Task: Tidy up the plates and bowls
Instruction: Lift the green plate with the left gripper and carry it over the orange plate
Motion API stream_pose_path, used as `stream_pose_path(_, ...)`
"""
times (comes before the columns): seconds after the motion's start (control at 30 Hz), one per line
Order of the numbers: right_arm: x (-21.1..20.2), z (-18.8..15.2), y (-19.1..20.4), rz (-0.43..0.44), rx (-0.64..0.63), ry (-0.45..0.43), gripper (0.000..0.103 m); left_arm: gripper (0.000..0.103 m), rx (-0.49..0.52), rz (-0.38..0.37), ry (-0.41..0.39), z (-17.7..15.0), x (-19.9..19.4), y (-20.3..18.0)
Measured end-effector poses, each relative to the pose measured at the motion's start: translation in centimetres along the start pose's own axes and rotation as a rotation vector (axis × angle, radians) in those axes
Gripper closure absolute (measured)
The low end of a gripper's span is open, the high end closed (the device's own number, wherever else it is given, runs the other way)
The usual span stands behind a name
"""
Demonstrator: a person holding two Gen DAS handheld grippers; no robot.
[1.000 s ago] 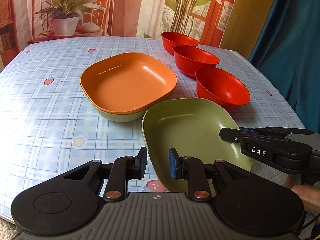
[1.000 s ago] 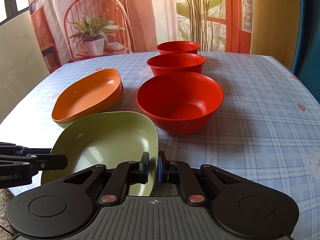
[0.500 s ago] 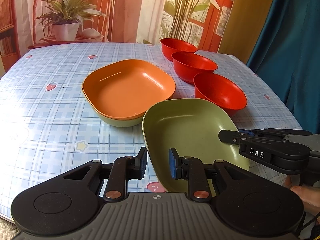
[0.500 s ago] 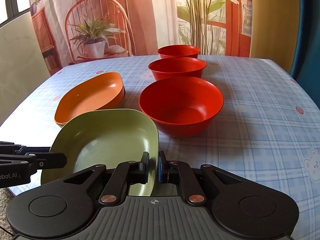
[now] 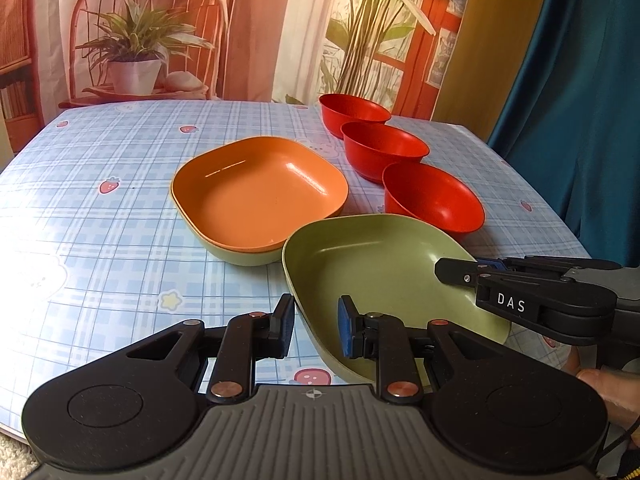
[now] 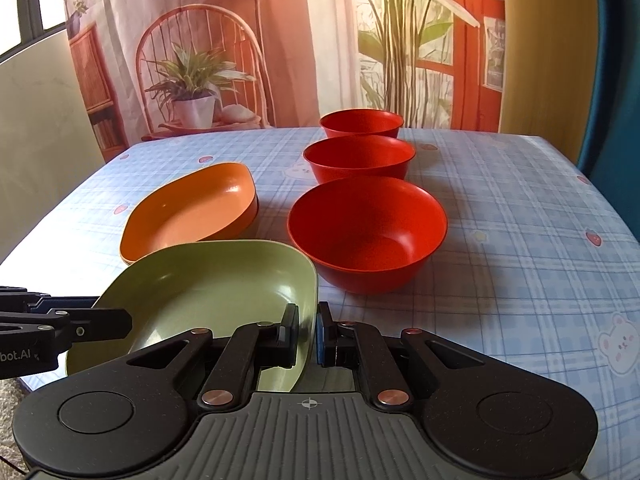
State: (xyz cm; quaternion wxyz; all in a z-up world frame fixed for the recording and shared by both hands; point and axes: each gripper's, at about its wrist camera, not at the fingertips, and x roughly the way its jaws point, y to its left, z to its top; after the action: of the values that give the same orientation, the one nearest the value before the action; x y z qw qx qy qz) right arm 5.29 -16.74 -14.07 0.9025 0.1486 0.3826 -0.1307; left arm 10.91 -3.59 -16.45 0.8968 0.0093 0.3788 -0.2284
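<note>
lifted since a second ago, the green plate (image 6: pixel 208 280) hangs tilted at the near edge, right gripper (image 6: pixel 307 334) pinching its rim. left gripper (image 5: pixel 316 330) spread astride its near-left rim. step: stacking plates. next, carry it far-left onto the orange plate (image 5: pixel 256 192), clearing the nearest red bowl (image 6: pixel 366 232).
</note>
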Motion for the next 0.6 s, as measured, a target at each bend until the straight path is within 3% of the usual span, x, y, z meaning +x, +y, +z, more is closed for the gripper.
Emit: stream_pose_path(0.6,-0.5,1.8,1.2,0.012,-0.040,-0.045,0.095,0.078,-0.018,0.014,-0.061,0.7,-1.2,0.4)
